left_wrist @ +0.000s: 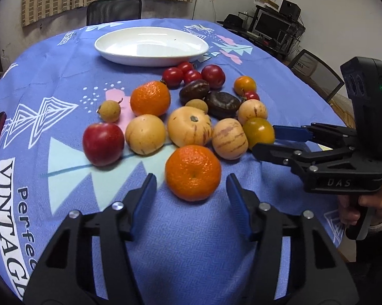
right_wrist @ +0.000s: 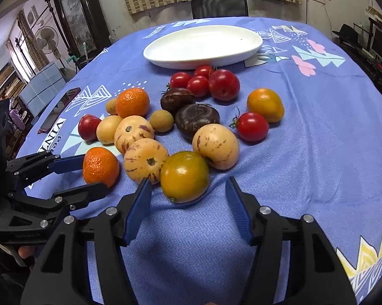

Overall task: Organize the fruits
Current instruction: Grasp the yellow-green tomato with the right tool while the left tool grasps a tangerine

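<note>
Many fruits lie in a cluster on the blue tablecloth, in front of an empty white oval plate. My left gripper is open, its blue pads on either side of the near orange mandarin. My right gripper is open too, with its tips flanking a yellow-green tomato. Neither fruit is clamped. Striped pepino melons, a red plum, cherry tomatoes, dark passion fruits and longans lie around them.
A phone lies on the cloth at the left. A black chair stands behind the far table edge. Shelves with electronics line the right wall. A hand holds the right gripper's handle.
</note>
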The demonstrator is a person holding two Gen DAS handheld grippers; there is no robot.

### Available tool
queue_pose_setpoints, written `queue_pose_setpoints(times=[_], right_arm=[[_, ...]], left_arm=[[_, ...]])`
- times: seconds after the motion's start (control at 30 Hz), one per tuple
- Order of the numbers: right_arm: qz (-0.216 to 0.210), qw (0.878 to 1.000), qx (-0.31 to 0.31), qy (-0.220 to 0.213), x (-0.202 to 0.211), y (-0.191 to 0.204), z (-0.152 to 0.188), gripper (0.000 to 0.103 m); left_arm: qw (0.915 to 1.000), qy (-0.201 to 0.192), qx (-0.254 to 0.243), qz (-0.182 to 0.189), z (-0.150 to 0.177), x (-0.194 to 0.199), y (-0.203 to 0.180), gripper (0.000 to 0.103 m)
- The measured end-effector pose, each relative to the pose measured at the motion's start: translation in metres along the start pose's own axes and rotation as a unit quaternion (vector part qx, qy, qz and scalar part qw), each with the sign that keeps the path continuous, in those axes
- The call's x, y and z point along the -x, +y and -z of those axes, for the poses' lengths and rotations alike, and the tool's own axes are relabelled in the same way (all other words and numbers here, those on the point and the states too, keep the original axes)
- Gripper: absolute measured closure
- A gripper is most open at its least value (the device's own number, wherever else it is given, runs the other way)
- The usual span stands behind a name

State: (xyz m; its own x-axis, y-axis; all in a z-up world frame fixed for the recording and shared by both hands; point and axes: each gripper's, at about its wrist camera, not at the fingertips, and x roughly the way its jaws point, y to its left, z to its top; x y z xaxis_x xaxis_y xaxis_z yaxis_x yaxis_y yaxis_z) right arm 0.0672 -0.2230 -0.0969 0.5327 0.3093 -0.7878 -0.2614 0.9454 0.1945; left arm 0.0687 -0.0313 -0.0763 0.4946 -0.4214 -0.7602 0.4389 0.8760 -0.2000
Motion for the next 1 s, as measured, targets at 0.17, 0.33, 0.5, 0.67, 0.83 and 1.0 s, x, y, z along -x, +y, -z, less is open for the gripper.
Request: queue_pose_setpoints(times=[0.17, 0.33, 0.5, 0.67, 0.83, 1.0], right_arm=[[-0.004, 1.000, -0.009, -0.003, -0.001, -0.004, -0.003, 0.044], [-0.011, 1.000, -0.009, -0.002, 0.000, -0.003, -0.004, 0.052], [-0.027, 0.999, -0.026, 0.005, -0.003, -0.009, -0.002, 0.062], [-0.025, 0.999, -0.028, 0.000, -0.001, -0.008, -0.002, 0.063], [-0.029, 0.999, -0.026, -0.012, 0.013, -0.009, -0.003, 0.063], [-0.040, 0.999, -0.011, -0.034, 0.034, -0.006, -0.018, 0.063]], left_arm=[[0.9999, 0.013, 0.008, 0.008, -0.005, -0.008, 0.000, 0.044], [0.9997, 0.020, 0.009, 0.014, -0.007, -0.012, -0.001, 0.040], [0.9994, 0.016, 0.018, 0.023, -0.007, -0.011, 0.003, 0.042], [0.9986, 0.013, 0.038, 0.033, -0.007, -0.009, 0.011, 0.048], [0.9978, 0.009, 0.049, 0.043, -0.006, -0.007, 0.015, 0.057], [0.9978, -0.001, 0.050, 0.043, -0.007, 0.001, 0.013, 0.057]])
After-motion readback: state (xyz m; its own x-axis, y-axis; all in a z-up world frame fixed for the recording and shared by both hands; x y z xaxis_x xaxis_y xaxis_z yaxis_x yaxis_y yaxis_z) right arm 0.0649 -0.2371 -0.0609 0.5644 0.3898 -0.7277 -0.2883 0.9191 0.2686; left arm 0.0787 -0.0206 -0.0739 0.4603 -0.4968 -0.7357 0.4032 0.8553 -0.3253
